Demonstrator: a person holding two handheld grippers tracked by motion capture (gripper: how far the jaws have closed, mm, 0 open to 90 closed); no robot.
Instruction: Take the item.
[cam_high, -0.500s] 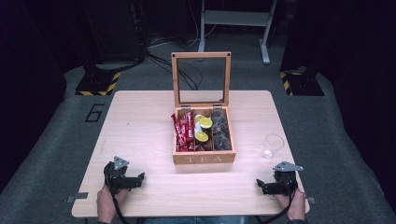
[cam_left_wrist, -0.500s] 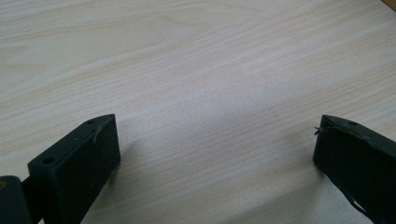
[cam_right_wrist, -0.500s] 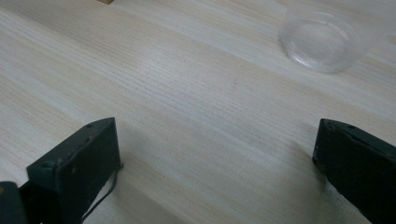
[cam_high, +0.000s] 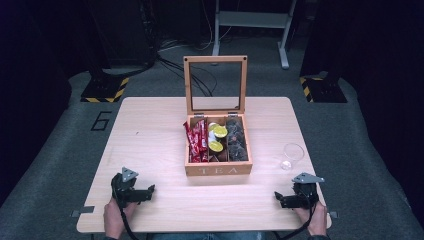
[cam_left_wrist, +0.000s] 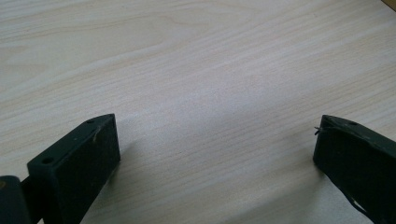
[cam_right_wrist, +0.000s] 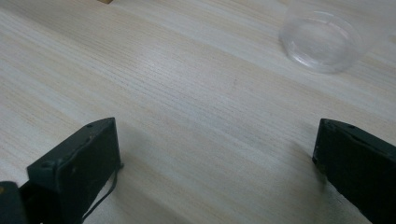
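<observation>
Tongs (cam_right_wrist: 215, 154) wide apart, nothing between the jaws, low over pale wooden table (cam_right_wrist: 177, 88). Clear glass (cam_right_wrist: 322, 39) standing ahead at upper right, well apart from both jaws.

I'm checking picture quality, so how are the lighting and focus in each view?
High view: the table is evenly lit, dark surroundings, slightly soft. Left gripper view: sharp wood grain, soft shadows beside the jaws. Right gripper view: the clear cup looks hazy.
</observation>
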